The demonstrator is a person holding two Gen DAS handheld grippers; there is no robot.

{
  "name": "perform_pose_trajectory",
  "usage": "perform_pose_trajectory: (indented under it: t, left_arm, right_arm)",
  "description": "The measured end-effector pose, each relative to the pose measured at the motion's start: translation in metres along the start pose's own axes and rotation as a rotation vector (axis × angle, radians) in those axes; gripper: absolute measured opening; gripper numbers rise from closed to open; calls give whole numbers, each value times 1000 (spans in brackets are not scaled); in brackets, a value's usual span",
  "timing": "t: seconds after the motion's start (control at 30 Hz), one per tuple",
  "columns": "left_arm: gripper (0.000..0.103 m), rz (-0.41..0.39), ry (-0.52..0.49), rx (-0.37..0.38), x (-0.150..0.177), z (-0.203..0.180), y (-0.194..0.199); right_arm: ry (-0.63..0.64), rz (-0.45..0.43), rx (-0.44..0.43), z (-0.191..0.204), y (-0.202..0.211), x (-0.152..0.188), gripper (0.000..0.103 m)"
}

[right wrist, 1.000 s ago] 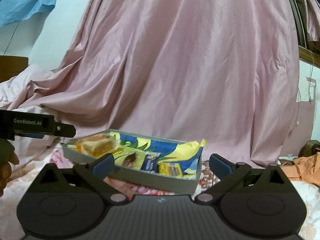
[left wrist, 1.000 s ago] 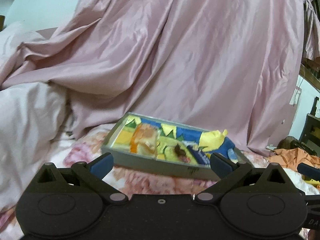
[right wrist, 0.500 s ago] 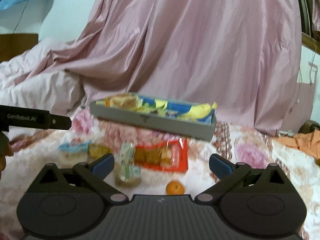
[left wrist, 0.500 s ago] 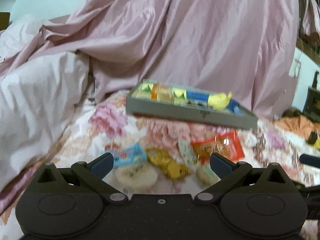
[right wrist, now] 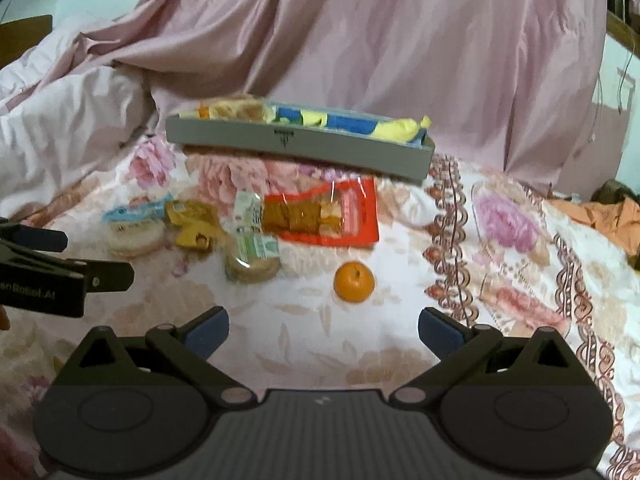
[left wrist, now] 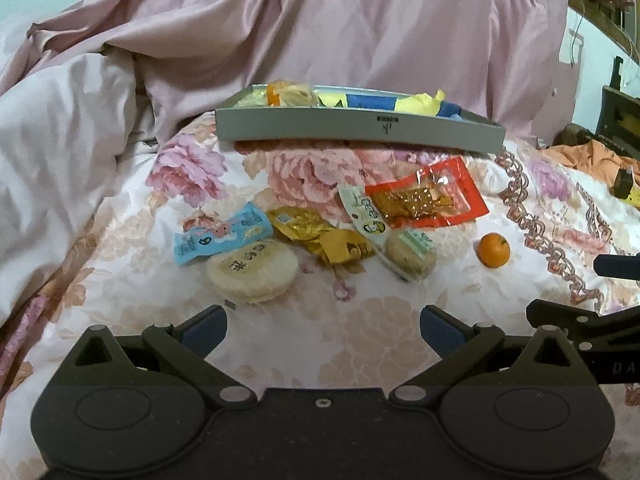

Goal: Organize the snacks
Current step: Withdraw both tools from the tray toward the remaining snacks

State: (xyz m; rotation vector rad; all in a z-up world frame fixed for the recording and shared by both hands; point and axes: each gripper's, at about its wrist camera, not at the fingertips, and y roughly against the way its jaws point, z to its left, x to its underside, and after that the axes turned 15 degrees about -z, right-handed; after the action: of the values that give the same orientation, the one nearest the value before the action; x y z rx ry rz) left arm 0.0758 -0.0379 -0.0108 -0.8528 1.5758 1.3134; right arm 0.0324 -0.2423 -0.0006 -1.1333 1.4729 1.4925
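Loose snacks lie on a floral bedspread: a round rice cracker (left wrist: 252, 272), a blue packet (left wrist: 222, 236), gold wrappers (left wrist: 320, 236), a red packet (left wrist: 426, 198), a small wrapped cake (left wrist: 410, 256) and a small orange (left wrist: 494, 250) (right wrist: 354, 282). Behind them sits a grey tray (left wrist: 360, 130) (right wrist: 300, 144) holding several snacks. My left gripper (left wrist: 322, 326) hangs open above the bedspread, short of the cracker. The right gripper (right wrist: 323, 330) is open too, just in front of the orange. Neither holds anything.
Pink sheets (left wrist: 320, 20) drape up behind the tray, and a bunched white duvet (left wrist: 60, 140) rises at the left. Orange cloth (left wrist: 580, 156) lies at the far right. The left gripper's side (right wrist: 48, 276) shows at the left edge of the right wrist view.
Both grippers tilted down and drew back from the tray, bringing the loose snacks and the orange into view. Both stayed open.
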Motion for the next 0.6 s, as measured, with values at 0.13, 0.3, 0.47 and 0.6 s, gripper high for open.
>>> perform_pose_trajectory:
  t: [0.13, 0.3, 0.47, 0.6]
  left_arm:
    - [102, 16, 1, 0, 4, 0, -5]
    - [102, 20, -9, -3, 9, -2, -8]
    - [102, 20, -20, 5, 12, -4, -11]
    - [102, 29, -15, 15, 14, -8, -14]
  right_arm:
    - [-6, 24, 6, -5, -7, 5, 103]
    - [-22, 37, 12, -11, -14, 10, 103]
    - [-39, 47, 16, -18, -22, 13, 103]
    - [-51, 37, 8, -25, -28, 18, 103]
